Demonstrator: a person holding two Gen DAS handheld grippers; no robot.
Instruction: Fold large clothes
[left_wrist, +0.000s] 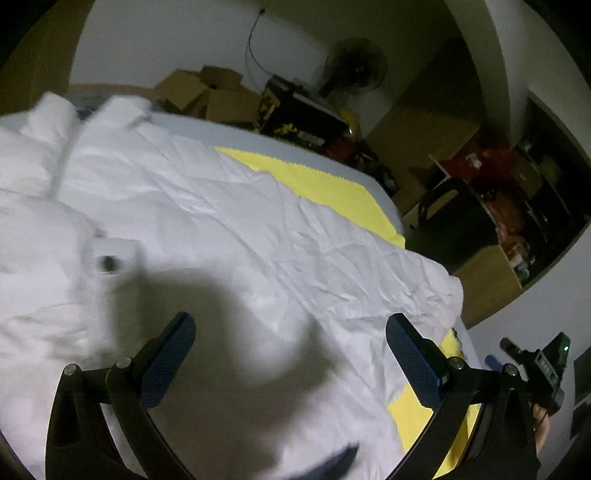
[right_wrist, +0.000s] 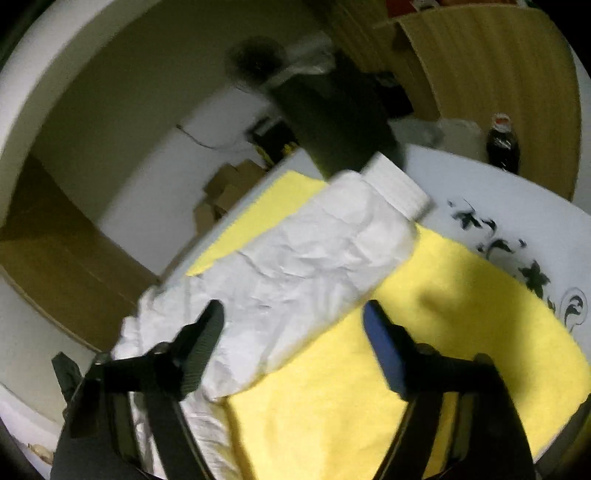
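A large white padded jacket (left_wrist: 207, 229) lies spread over a yellow cloth (left_wrist: 325, 184) on a table. My left gripper (left_wrist: 291, 354) is open above the jacket's body, holding nothing. In the right wrist view one white sleeve (right_wrist: 314, 258) with a ribbed cuff (right_wrist: 397, 184) stretches across the yellow cloth (right_wrist: 443, 314). My right gripper (right_wrist: 293, 325) is open just above the near end of that sleeve, empty. The right gripper also shows at the lower right of the left wrist view (left_wrist: 532, 358).
Cardboard boxes (left_wrist: 207, 92), a standing fan (left_wrist: 354, 66) and cluttered wooden shelves (left_wrist: 498, 206) lie beyond the table. A dark bottle (right_wrist: 502, 144) stands at the far table edge. The white table (right_wrist: 517, 221) has a black floral print.
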